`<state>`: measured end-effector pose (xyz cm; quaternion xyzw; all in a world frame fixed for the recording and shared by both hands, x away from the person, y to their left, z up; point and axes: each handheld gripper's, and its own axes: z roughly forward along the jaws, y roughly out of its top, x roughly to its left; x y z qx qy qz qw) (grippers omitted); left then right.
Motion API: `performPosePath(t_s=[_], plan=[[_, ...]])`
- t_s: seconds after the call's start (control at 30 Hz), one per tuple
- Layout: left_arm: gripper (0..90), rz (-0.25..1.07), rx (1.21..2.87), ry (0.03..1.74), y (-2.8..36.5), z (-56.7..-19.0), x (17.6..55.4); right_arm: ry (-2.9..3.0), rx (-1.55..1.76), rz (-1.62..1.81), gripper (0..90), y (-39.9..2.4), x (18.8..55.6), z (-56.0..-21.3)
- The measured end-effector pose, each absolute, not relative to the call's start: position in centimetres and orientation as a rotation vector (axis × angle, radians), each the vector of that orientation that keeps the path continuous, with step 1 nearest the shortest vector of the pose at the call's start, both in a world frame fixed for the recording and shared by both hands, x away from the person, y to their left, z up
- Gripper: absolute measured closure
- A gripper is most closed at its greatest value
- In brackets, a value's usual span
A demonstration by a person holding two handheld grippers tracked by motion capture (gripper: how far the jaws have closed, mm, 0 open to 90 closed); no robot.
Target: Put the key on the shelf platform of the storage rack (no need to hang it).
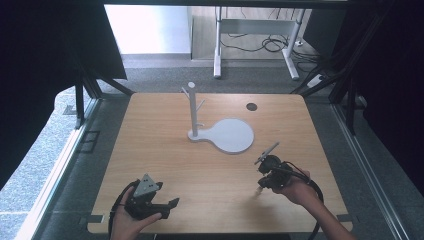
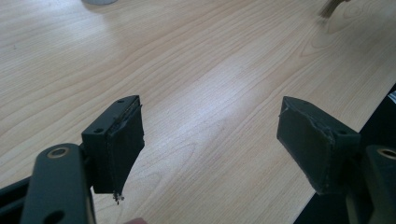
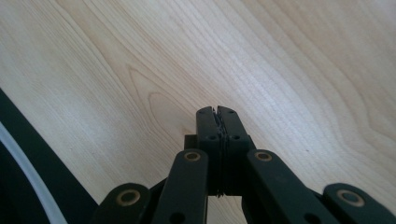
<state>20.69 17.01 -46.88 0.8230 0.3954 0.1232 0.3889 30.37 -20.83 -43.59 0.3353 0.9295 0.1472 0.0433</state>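
Note:
My left gripper [image 1: 165,204] rests low over the near left part of the wooden table [image 1: 165,150], held in a hand. In the left gripper view its jaws [image 2: 210,140] stand wide open over bare wood, with nothing between them. My right gripper [image 1: 262,184] is held in the other hand above the near right part of the table, pointing down at it. Seen in the right gripper view, its two black jaws [image 3: 217,112] are pressed together, and I see nothing held between them.
A white peg stand [image 1: 192,112] rises near the table's middle, its foot joined to a flat white round plate [image 1: 234,135]. A small dark round spot [image 1: 252,106] lies at the far right. Black cables trail from both grippers. Grey floor surrounds the table.

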Motion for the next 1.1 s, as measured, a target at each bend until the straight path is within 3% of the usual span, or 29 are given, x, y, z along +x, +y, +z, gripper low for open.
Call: performPosePath(t_s=[1.1], plan=[[23.4,0.314,2.091,1.014,17.1,-47.0,20.8,2.837,0.974,0.489,90.0,-20.1,33.1,-38.9]])
